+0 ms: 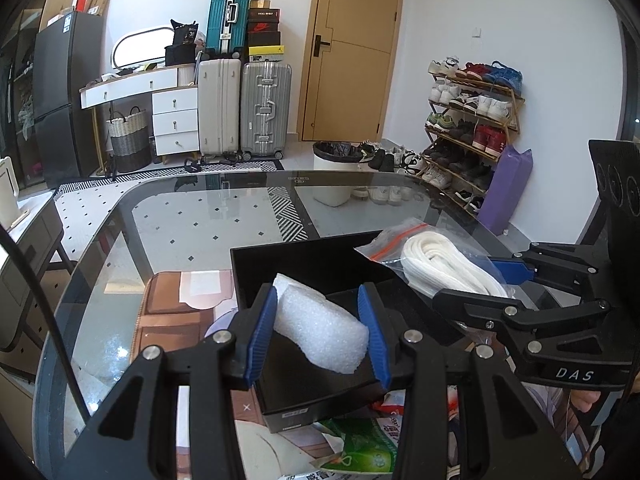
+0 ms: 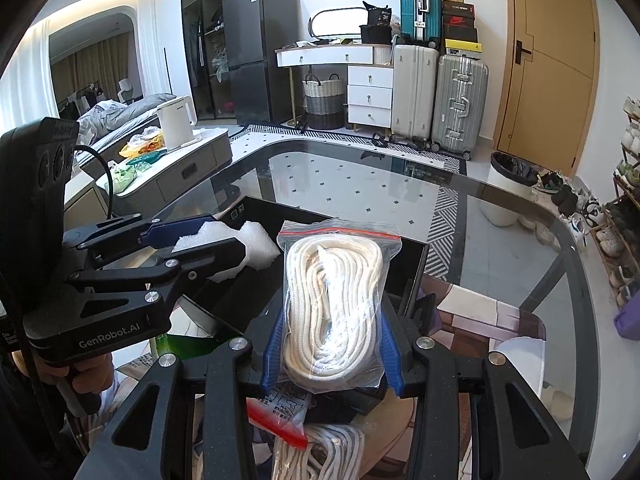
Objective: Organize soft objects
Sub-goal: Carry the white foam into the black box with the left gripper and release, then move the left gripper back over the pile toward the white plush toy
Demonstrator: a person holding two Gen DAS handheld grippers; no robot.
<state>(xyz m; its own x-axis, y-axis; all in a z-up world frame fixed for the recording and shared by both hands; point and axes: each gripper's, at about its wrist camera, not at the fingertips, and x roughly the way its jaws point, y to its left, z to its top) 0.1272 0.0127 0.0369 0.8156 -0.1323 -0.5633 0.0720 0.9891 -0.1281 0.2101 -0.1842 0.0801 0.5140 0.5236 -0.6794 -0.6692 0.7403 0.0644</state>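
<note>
In the left wrist view my left gripper is shut on a white foam piece, held just over an open black box on the glass table. To its right my right gripper grips a clear zip bag of white rope above the box's right edge. In the right wrist view the right gripper has its blue pads pressed on both sides of the bag of rope, above the black box. At the left, the left gripper holds the foam piece.
The glass table has a rounded far edge. A green packet and a second bag of rope with a red zip lie near the front. A brown patterned mat lies left of the box. A hand holds each gripper's handle.
</note>
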